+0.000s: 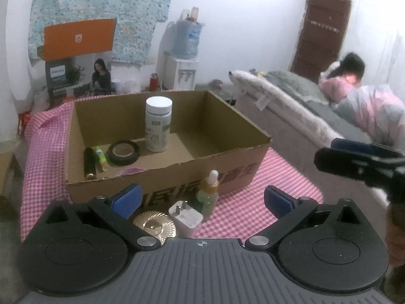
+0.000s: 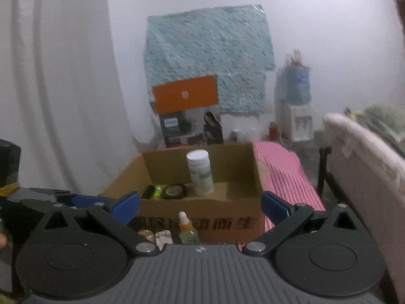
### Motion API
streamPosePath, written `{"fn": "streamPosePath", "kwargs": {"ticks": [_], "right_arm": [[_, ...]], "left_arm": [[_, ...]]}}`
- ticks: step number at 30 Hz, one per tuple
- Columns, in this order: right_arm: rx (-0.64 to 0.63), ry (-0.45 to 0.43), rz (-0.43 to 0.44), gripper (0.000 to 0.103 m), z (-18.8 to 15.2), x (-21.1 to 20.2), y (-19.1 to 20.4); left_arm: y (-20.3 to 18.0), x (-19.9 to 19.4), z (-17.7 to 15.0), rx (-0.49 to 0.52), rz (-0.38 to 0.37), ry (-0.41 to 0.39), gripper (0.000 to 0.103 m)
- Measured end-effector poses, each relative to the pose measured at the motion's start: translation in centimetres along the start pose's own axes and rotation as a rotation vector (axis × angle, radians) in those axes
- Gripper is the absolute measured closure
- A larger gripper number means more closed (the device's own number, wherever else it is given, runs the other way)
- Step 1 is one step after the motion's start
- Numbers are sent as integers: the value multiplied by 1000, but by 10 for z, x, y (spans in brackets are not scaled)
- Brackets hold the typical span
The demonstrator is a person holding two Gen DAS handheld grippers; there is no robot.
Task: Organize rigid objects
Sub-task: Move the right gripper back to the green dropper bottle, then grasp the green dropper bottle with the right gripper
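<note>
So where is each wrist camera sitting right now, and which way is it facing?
Left wrist: low over the checked table, facing the cardboard box; its own left gripper is open, with the right gripper at the frame's right edge.
Right wrist: further back, facing the same cardboard box; its own right gripper is open.
Shared: box, white bottle inside, dropper bottle in front.

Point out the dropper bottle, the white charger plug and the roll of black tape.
dropper bottle (image 1: 208, 197), left wrist view, on its green glass body.
white charger plug (image 1: 186, 218), left wrist view, on its top face.
roll of black tape (image 1: 123, 152), left wrist view, on its rim.
</note>
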State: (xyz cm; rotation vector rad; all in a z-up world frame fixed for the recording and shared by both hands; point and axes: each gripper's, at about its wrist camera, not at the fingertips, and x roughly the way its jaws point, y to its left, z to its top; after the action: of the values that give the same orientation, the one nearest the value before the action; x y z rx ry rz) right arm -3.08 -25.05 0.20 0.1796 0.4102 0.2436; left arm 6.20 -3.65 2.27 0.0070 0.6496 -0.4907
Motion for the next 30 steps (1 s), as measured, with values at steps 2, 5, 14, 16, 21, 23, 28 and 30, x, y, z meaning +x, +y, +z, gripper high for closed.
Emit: {"fn": "streamPosePath", "kwargs": {"ticks": [2,5,14,16,21,23,28,30], "right_arm": [[48,18,23,0,-3,8,-7],[102,53,35,0,-6,25,-18],[190,142,74,18,-13,70,-28],[196,162,86,21,-14,80,-27],[193,215,116,38,-17,101,-24],[190,232,127,39,-18,108,-22],[168,250,159,49,-18,118,-16],[160,257,170,57,-17,122,-14]], "left_arm": [[-4,8,-2,40,31,10,0],[-14,21,-6,125,74,18,0],[-35,58,-9,260,85,42,13],[-34,65,-9,255,73,59,22],[-32,79,-8,239,28,100,40],[-33,83,-9,240,19,110,46],[-34,87,-9,236,1,122,55],[-34,89,-8,231,-3,128,60]]}}
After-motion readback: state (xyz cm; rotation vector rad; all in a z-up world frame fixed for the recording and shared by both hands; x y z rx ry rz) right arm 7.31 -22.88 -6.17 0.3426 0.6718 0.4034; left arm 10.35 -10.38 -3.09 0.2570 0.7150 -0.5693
